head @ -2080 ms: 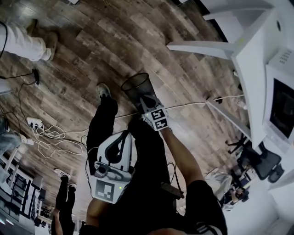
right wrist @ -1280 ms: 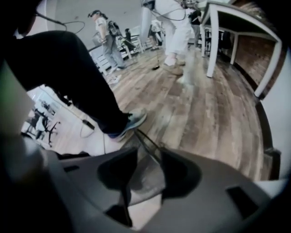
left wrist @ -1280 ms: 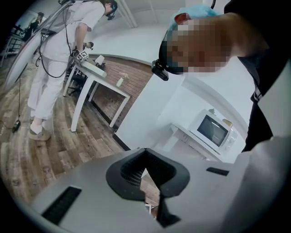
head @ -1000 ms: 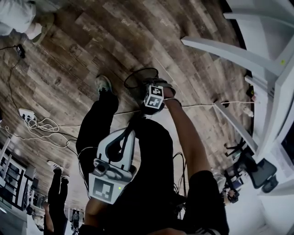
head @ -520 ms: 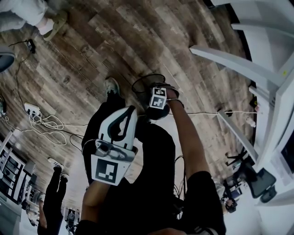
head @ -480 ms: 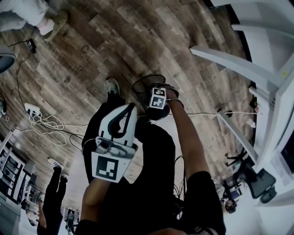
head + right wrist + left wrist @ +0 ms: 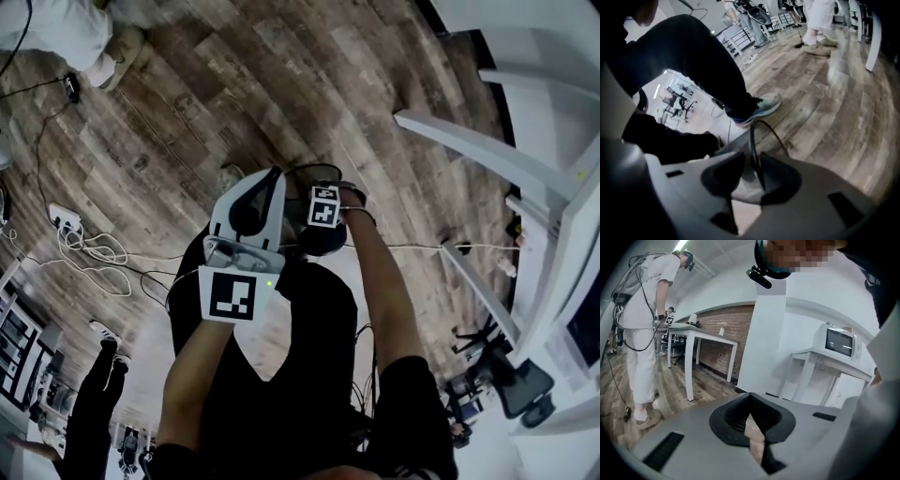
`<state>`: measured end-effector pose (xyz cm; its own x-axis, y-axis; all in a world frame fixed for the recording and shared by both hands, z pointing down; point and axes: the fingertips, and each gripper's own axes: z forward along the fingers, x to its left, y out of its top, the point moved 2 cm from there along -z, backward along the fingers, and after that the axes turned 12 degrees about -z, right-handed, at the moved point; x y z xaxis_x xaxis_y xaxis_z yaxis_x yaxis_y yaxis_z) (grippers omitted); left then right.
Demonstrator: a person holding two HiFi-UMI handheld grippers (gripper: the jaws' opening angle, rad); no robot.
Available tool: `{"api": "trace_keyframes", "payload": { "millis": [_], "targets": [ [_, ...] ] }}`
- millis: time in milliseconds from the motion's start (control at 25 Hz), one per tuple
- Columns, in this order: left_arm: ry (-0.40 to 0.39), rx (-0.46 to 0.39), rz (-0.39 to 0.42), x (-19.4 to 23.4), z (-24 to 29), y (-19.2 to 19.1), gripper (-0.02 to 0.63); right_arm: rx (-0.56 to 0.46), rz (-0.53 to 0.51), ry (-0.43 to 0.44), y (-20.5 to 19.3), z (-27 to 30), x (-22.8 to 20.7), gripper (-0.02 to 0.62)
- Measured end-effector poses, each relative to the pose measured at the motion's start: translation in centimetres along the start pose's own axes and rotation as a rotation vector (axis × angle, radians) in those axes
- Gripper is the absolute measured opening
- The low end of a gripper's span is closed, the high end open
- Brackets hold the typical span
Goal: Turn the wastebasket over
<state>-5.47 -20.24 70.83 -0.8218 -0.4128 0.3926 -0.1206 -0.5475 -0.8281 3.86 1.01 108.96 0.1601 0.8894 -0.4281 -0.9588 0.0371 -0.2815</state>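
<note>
The wastebasket stands upright on the wooden floor by the person's shoe, mouth up, its long axis vertical. The right tongs point steeply down and straddle its wire rim, one jaw inside and one outside, closing. The pads seem not yet to press the mesh, though the view there is dim. The left tongs, closed and empty, hang just to the basket's left, so the right hand is nearer.
</note>
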Motion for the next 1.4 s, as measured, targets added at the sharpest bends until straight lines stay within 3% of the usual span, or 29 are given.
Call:
{"api": "trace_keyframes", "payload": {
  "millis": [280, 680, 920, 1120, 1400],
  "targets": [
    [0.05, -0.004, -0.058, 1.6, 0.1, -0.3, 0.035, -0.006, 0.035, -0.005, -1.0, -1.0, 1.2, 0.097],
    [0.036, -0.02, -0.026, 0.9, 0.6, 1.8, 0.035, -0.023, 0.052, 0.045, -3.4, -3.2, 6.3, 0.063],
    [0.023, -0.038, -0.031, -0.7, 1.0, 3.4, 0.035, -0.023, 0.034, 0.015, -4.4, -5.2, 8.6, 0.058],
    [0.005, -0.06, -0.023, -2.3, 1.5, 4.3, 0.035, -0.015, 0.007, -0.096, -4.9, -8.4, 8.2, 0.058],
    [-0.013, -0.07, -0.012, -3.1, 2.8, 3.9, 0.035, -0.002, 0.047, -0.446, -6.2, -12.9, 2.0, 0.058]
  ]
}}
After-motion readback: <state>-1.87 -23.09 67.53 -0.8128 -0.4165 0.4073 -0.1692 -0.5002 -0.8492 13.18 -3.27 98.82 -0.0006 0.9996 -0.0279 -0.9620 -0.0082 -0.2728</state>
